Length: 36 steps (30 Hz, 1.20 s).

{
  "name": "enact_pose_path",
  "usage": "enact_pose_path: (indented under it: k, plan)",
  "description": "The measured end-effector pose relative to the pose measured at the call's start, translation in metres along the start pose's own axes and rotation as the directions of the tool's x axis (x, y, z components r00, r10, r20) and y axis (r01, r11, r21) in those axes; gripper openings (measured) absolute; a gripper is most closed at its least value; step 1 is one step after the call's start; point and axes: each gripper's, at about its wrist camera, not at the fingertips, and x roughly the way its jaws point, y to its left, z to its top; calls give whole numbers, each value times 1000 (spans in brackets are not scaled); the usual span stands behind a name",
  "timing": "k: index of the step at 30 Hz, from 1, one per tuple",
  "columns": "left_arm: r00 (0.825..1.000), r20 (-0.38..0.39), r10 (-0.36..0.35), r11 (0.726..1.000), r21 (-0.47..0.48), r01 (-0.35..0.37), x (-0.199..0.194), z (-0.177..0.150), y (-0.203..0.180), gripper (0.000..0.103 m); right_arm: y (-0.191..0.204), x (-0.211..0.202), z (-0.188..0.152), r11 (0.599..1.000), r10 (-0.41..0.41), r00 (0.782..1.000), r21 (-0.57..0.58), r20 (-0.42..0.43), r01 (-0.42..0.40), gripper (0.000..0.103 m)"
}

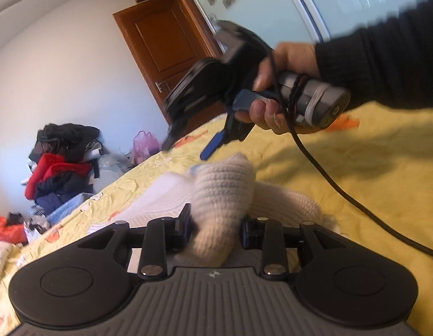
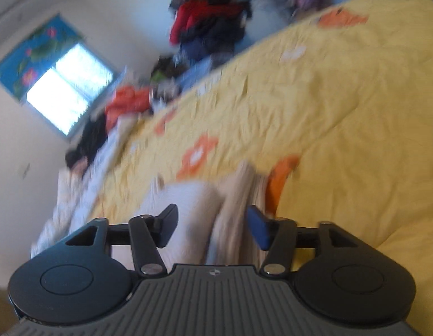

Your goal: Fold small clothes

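Lying on the yellow bedspread (image 1: 342, 168), the cream knitted garment (image 1: 225, 184) is bunching up between the left gripper (image 1: 216, 224) fingers, which are pinching its fold. Above the garment, the right gripper (image 2: 212, 224) is hanging with jaws spread, gripping nothing.

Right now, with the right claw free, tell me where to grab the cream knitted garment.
Grip the raised knitted fold of the cream knitted garment above the left claw, which pinches its base. It stands clear of the yellow bedspread, so the open right claw can likely close across it from above.
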Motion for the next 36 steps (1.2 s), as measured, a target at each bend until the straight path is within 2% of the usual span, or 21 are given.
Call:
enact_pose_path:
  k: [2, 4, 7, 10, 11, 12, 13, 15, 17, 19, 21, 23, 25, 26, 28, 29, 30, 31, 33, 34, 36]
  plan:
    - [1000, 3, -3, 1000, 25, 3, -8, 0, 1, 43, 7, -10, 6, 999, 52, 998, -1, 41, -52, 63]
    - [1000, 6, 23, 996, 91, -23, -4, -3, -8, 44, 20, -4, 10, 997, 65, 998, -33, 6, -65, 64]
    - [998, -6, 56, 983, 173, -54, 11, -4, -22, 45, 35, 24, 10, 996, -11, 995, -86, -101, 2, 65]
    - [1000, -16, 23, 976, 218, -19, 24, -3, -29, 44, 39, 55, 3, 991, -81, 978, -117, -191, 59, 65]
    - [1000, -20, 24, 973, 231, -19, 29, -3, -31, 43, 40, 64, 0, 989, -95, 973, -135, -210, 68, 61]
    - [999, -26, 26, 974, 228, -19, 31, -2, -31, 35, 42, 71, -4, 981, -120, 967, -176, -223, 82, 43]
    - [999, -38, 21, 977, 211, -12, 34, 1, -30, 27, 45, 75, -7, 973, -139, 964, -213, -226, 91, 31]
    - [1000, -18, 13, 983, 182, -9, 29, 9, -24, 25, 50, 70, -7, 969, -132, 970, -233, -204, 83, 18]
    - [1000, 9, 13, 981, 194, -15, 25, 16, -23, 25, 61, 50, -2, 960, -100, 982, -276, -161, 53, 17]
    - [1000, -7, -9, 969, 246, 10, 26, 10, -33, 25, 62, 29, 3, 959, -71, 990, -281, -123, 34, 16]
    - [1000, -24, -15, 939, 342, 22, 36, -7, -51, 24, 41, 26, 2, 968, -100, 985, -245, -140, 63, 16]
    - [998, 47, 34, 905, 422, -51, 35, -20, -65, 24, 16, 37, -11, 969, -158, 971, -217, -177, 119, 15]
    - [999, 36, 25, 926, 376, -37, 37, -16, -55, 27, 5, 32, -16, 984, -107, 985, -153, -133, 86, 15]
    - [999, 33, 14, 940, 341, -24, 36, -13, -47, 28, 5, 31, -18, 986, -106, 988, -143, -113, 89, 18]
    - [999, 42, -17, 959, 282, 5, 25, -11, -31, 37, 8, 30, -23, 985, -108, 991, -140, -77, 97, 35]
    - [998, 49, -37, 968, 251, 24, 16, -11, -22, 41, 10, 28, -25, 987, -106, 992, -125, -68, 97, 39]
    - [995, 63, -72, 976, 210, 57, 4, -13, -9, 59, 14, 23, -26, 989, -105, 993, -110, -56, 98, 50]
    - [990, 92, -108, 981, 170, 91, -12, -16, 7, 84, 19, 16, -27, 989, -108, 994, -101, -31, 104, 62]
    - [973, 158, -169, 981, 121, 151, -44, -30, 34, 103, 31, -1, -33, 987, -108, 994, -119, 21, 109, 80]
    - [966, 171, -194, 979, 95, 180, -59, -38, 47, 103, 36, -10, -37, 984, -109, 993, -139, 39, 114, 88]
    - [968, 119, -223, 974, -10, 226, -72, -51, 80, 103, 39, -23, -46, 979, -125, 990, -156, 59, 133, 98]
